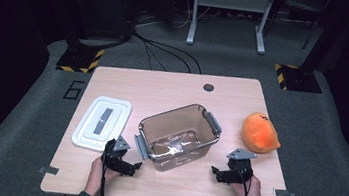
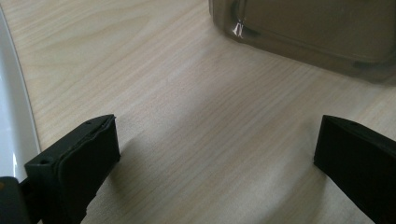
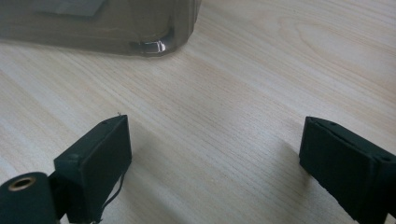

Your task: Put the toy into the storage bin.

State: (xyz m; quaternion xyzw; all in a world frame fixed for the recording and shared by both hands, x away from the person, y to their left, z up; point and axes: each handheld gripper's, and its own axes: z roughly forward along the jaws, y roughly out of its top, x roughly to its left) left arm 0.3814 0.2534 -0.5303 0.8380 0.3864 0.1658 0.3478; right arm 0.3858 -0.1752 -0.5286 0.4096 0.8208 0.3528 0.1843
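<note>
**Both grippers resting open beside an uncovered storage bin**

Reading from left to right in the high view: the white lid (image 1: 102, 122) is lying flat at about 9 o'clock from the table's centre, apart from its bin, which suggests the bin is being left open for loading. The left gripper (image 1: 130, 166) is sitting at 7 o'clock, just below the lid's near corner, its jaws standing wide apart over bare wood and gripping nothing. The clear brown bin (image 1: 178, 136) is occupying the centre, turned at an angle, its grey side latches hanging free. The right gripper (image 1: 217, 174) is waiting at 5 o'clock, jaws likewise spread with nothing between them. The orange plush toy (image 1: 260, 133) is lying at 3 o'clock near the edge of the table (image 1: 174, 85), well apart from the bin, probably awaiting pickup by the nearer right gripper.
</note>
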